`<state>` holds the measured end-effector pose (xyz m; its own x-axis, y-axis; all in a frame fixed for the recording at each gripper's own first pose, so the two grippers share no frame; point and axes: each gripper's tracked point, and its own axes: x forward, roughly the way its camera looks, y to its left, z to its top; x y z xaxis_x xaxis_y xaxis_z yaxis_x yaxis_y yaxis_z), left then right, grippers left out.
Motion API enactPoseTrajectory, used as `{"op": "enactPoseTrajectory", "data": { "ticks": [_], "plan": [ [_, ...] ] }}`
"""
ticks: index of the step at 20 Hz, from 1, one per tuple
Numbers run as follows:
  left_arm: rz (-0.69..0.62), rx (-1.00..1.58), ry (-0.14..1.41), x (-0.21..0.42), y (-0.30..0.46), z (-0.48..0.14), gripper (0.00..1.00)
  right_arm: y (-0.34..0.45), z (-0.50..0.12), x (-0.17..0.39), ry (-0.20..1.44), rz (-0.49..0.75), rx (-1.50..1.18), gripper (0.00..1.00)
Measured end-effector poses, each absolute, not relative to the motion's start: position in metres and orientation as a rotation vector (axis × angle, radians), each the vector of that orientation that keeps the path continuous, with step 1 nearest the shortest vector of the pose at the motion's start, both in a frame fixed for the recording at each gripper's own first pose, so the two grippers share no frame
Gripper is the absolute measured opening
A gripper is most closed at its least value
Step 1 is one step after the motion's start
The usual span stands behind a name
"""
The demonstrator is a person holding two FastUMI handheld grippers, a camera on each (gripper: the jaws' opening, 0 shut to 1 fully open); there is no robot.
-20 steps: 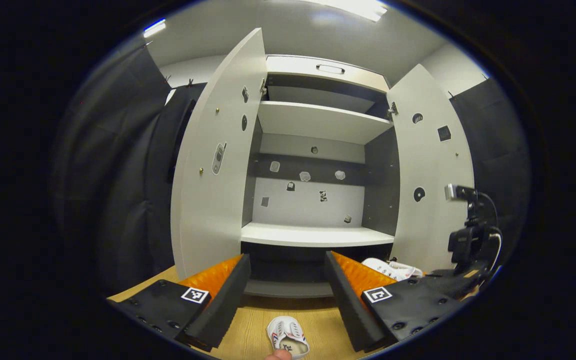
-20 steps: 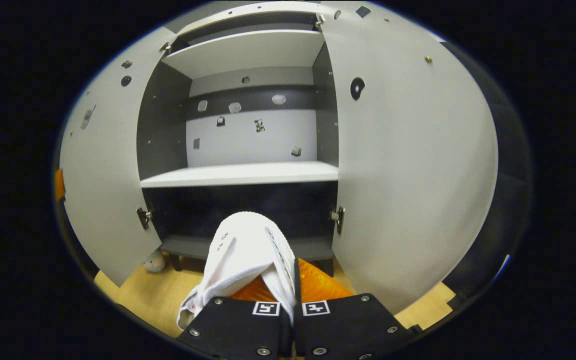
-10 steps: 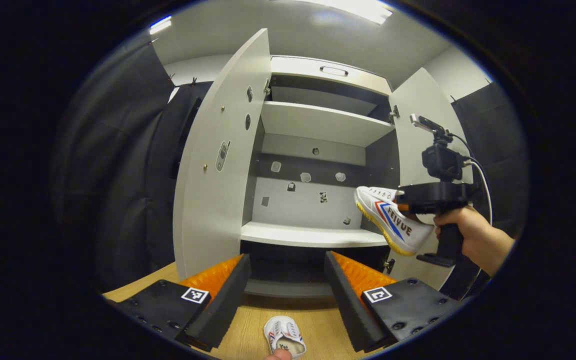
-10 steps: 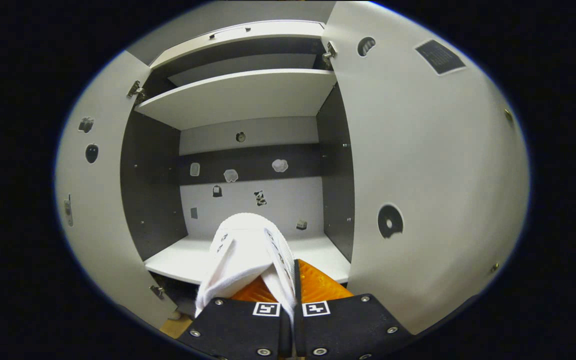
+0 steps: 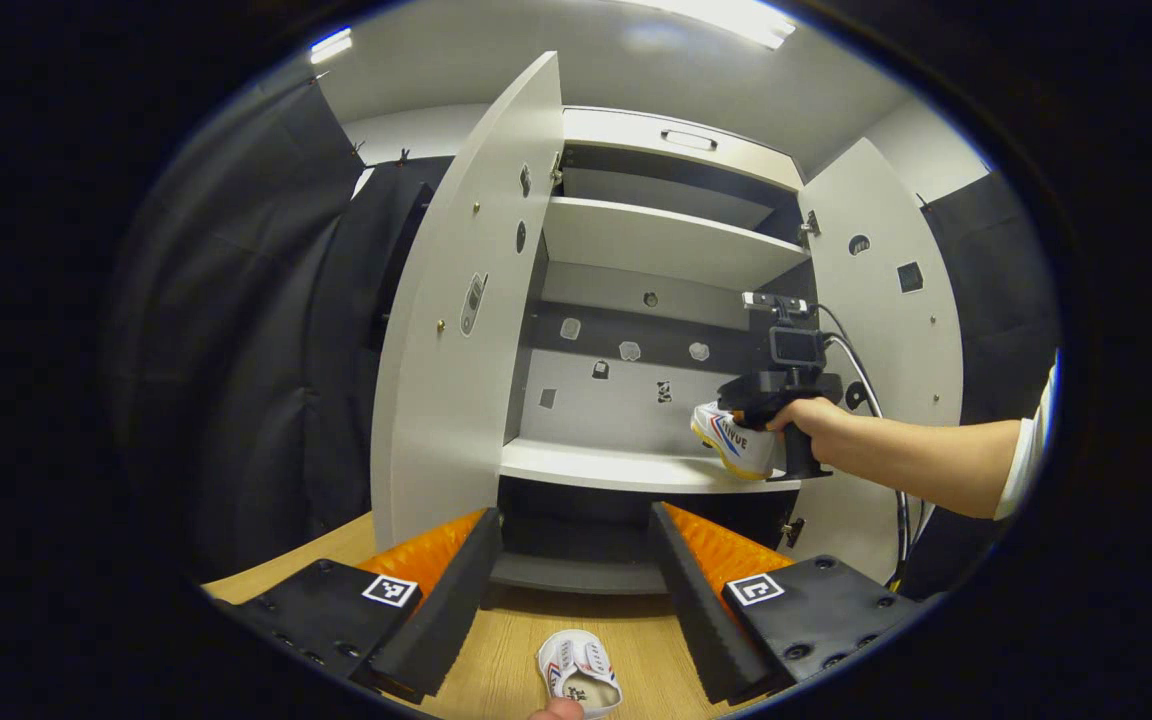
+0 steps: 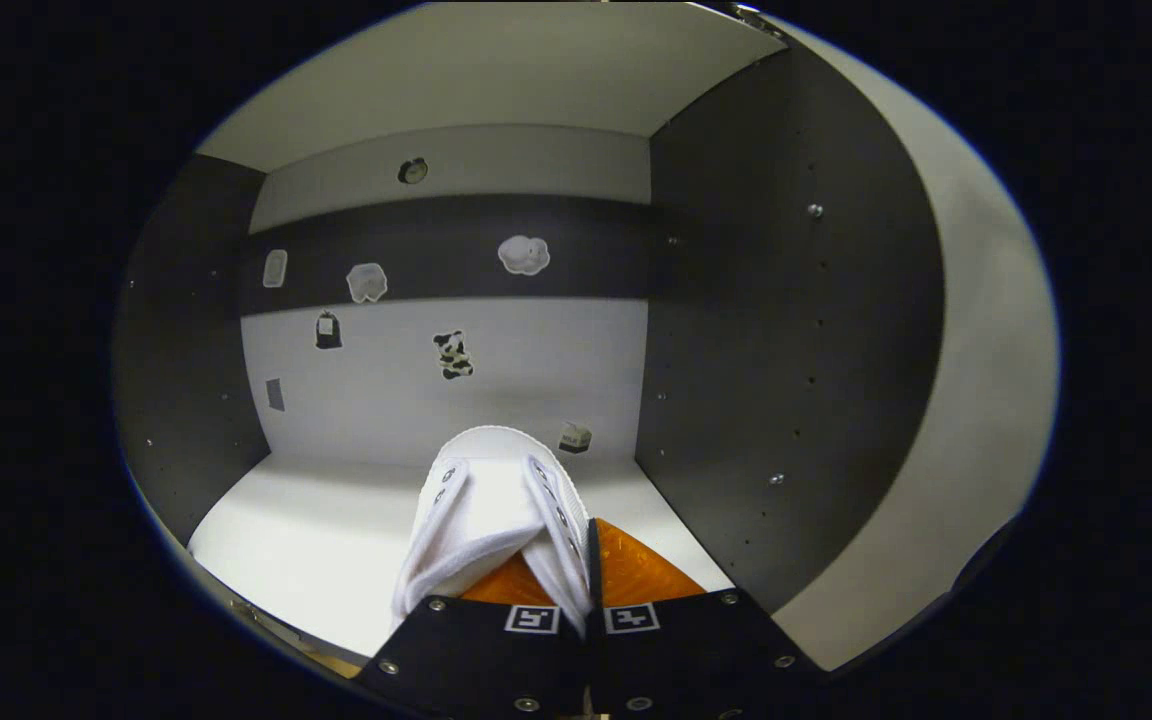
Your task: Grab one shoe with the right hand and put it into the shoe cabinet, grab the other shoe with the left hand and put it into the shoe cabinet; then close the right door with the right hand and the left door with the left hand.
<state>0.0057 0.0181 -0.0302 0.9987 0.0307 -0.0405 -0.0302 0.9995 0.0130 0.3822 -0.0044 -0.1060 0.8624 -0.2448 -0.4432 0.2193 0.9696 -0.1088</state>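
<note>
Two white canvas shoes show: one [image 6: 484, 520] pinched by the right gripper [image 6: 581, 575] above the grey cabinet's white middle shelf [image 6: 336, 545]. The other [image 5: 579, 675] lies on the wooden floor [image 5: 496, 650] below the left gripper [image 5: 576, 560], whose fingers are spread.

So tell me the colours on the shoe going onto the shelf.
White shoe with red-and-blue side stripes and yellowish sole; clearest in the left gripper view.

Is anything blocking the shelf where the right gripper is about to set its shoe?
Nothing visible does. The right gripper holds the shoe over the middle shelf, whose surface ahead looks bare. Both cabinet doors stand open, left door and right door.
</note>
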Motion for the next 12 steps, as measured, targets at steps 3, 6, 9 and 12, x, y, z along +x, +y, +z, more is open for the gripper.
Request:
{"op": "enactPoseTrajectory", "data": {
  "ticks": [3, 6, 9, 12],
  "plan": [
    [0.044, 0.014, 0.049, 0.007, 0.024, -0.034, 0.96, -0.002, -0.132, 0.4, 0.542, -0.254, -0.025, 0.02],
    [0.06, 0.02, 0.053, 0.007, 0.031, -0.035, 0.96, -0.002, -0.148, 0.407, 0.583, -0.272, 0.003, 0.04],
    [0.069, 0.017, 0.06, 0.011, 0.036, -0.037, 0.96, 0.003, -0.149, 0.407, 0.593, -0.247, 0.027, 0.11],
    [0.067, 0.012, 0.068, 0.012, 0.036, -0.04, 0.96, 0.011, -0.14, 0.4, 0.576, -0.205, 0.005, 0.25]
  ]
}}
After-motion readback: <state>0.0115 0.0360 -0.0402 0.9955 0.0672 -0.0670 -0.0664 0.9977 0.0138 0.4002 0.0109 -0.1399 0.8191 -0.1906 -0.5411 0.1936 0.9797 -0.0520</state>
